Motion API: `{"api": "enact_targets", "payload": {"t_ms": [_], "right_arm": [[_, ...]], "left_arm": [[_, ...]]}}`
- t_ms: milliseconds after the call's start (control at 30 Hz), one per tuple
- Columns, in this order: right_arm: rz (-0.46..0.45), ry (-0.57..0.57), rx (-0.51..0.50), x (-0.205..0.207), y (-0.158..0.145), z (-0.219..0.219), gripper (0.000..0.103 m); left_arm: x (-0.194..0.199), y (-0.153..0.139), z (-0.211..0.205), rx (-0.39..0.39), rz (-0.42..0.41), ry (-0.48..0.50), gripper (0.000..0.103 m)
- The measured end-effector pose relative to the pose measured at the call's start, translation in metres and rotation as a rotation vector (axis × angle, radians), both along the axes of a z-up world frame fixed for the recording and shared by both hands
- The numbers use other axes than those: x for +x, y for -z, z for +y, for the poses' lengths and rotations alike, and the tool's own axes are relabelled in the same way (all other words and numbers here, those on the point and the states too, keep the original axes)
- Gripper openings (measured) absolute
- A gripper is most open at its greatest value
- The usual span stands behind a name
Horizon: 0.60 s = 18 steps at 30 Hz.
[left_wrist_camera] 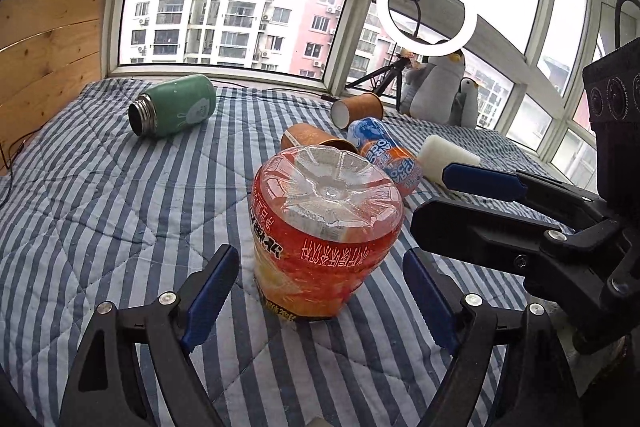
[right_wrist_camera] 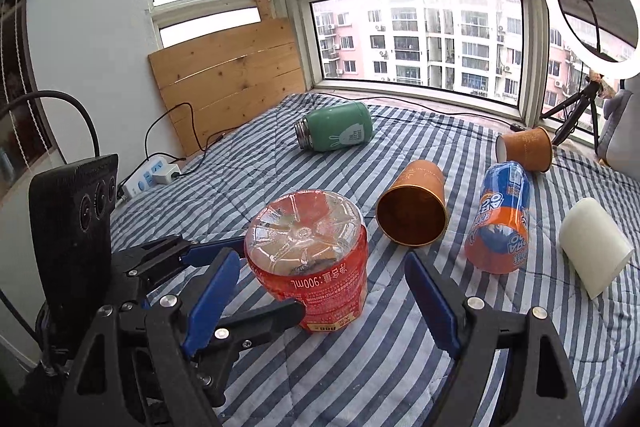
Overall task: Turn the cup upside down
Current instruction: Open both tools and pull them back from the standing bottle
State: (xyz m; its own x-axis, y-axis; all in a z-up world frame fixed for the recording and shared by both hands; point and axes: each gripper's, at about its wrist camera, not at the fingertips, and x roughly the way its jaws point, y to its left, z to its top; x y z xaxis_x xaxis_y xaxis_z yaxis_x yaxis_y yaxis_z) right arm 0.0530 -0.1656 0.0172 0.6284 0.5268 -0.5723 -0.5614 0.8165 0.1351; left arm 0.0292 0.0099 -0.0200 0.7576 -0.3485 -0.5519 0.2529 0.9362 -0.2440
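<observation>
1. Left gripper [left_wrist_camera: 320,297]: blue-padded fingers spread wide, one on either side of the red cup [left_wrist_camera: 326,227], neither pad touching it.
2. Right gripper [right_wrist_camera: 322,301]: fingers likewise apart, straddling the same cup from the near right; nothing is clamped. In the left wrist view it enters from the right edge [left_wrist_camera: 448,195], its fingers apart and reaching toward the cup without visible contact.
3. Red cup (a cut-off clear bottle with red-orange label) stands on the striped quilt [left_wrist_camera: 100,227] between both pairs of fingers, its moulded bottle base facing up and its open end down on the fabric. Label print reads inverted in the right wrist view [right_wrist_camera: 308,259].
4. Just beyond it, an orange paper cup [right_wrist_camera: 412,211] lies on its side, mouth toward the right wrist camera.
5. To the right of that, a blue-and-orange cup [right_wrist_camera: 502,219] made from a cut bottle stands on the quilt (label text also inverted).
6. Farther right, a white cup [right_wrist_camera: 592,247] lies on its side.
7. At the far right, a second orange paper cup [right_wrist_camera: 524,149] lies on its side near the window ledge.
8. Far left of centre, a green flask [right_wrist_camera: 334,127] lies on its side, steel neck open.
9. A ring light [left_wrist_camera: 426,11] on a tripod and plush penguins [left_wrist_camera: 440,87] stand by the window.
</observation>
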Motion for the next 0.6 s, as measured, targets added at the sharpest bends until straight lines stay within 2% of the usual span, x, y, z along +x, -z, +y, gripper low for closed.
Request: {"api": "enact_targets", "payload": {"t_ms": [167,233,333,400,600], "right_arm": [[-0.144,0.13,0.04,-0.044,-0.005,-0.024,0.087],[-0.209,0.203,0.052,-0.064,-0.004,-0.034,0.092],[-0.267,0.305,0.075,-0.089,0.001,-0.047,0.092],[-0.323,0.379,0.057,-0.106,0.003,-0.052,0.092],[-0.458,0.518,0.004,-0.146,0.007,-0.056,0.093]], "left_arm": [[-0.031,-0.008,0.006,0.013,-0.065,-0.043,0.09],[-0.047,-0.013,0.008,0.028,-0.115,-0.073,0.092],[-0.073,-0.018,0.007,0.076,-0.199,-0.13,0.093],[-0.089,-0.02,0.004,0.1,-0.245,-0.158,0.094],[-0.131,-0.022,0.001,0.085,-0.318,-0.193,0.101]]}}
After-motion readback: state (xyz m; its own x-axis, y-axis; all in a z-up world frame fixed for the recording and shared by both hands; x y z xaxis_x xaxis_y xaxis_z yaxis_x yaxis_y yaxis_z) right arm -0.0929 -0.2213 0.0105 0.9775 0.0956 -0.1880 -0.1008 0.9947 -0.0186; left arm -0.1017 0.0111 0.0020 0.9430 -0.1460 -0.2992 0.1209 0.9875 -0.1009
